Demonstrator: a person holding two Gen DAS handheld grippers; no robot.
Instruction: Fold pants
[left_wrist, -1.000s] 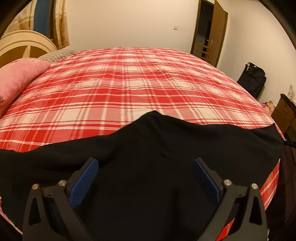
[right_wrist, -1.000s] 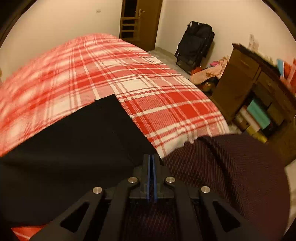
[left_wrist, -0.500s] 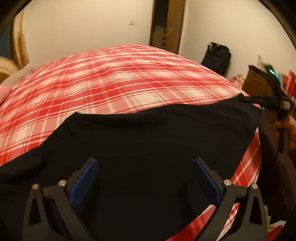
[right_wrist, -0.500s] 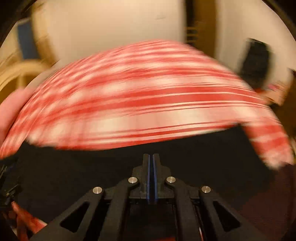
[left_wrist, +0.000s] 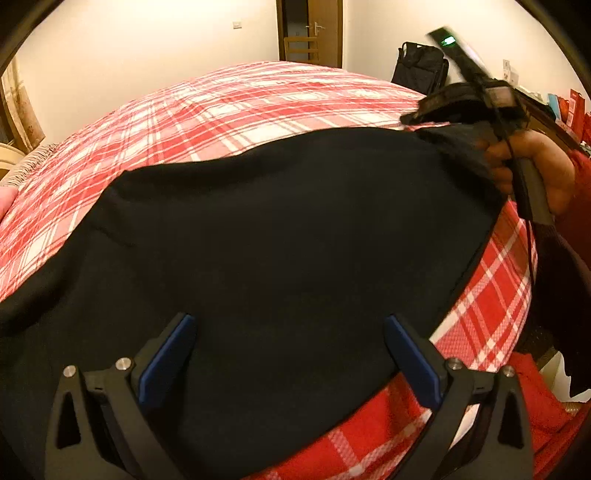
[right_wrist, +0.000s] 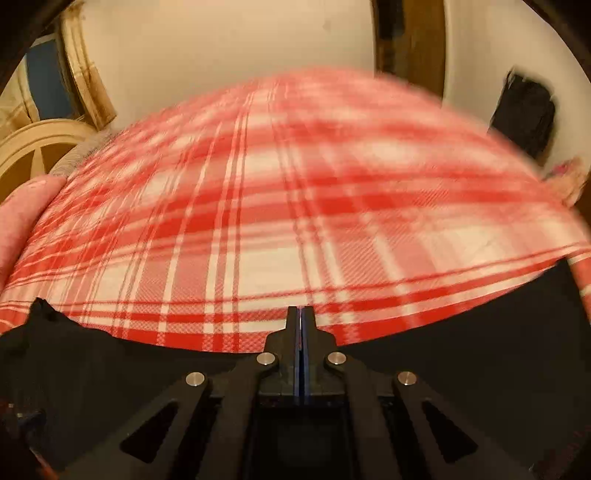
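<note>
pants (left_wrist: 280, 236) lying spread across bed (left_wrist: 258, 107), no finished fold showing | right gripper (right_wrist: 300, 314) clenching their edge | left gripper (left_wrist: 288, 350) hovering released | folding mostly remaining

Warm dim indoor light, fisheye-bent edges, right wrist view motion-blurred

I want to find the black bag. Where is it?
In the left wrist view, the black bag stands against the far wall, just right of the brown door, beyond the plaid bed.
</note>
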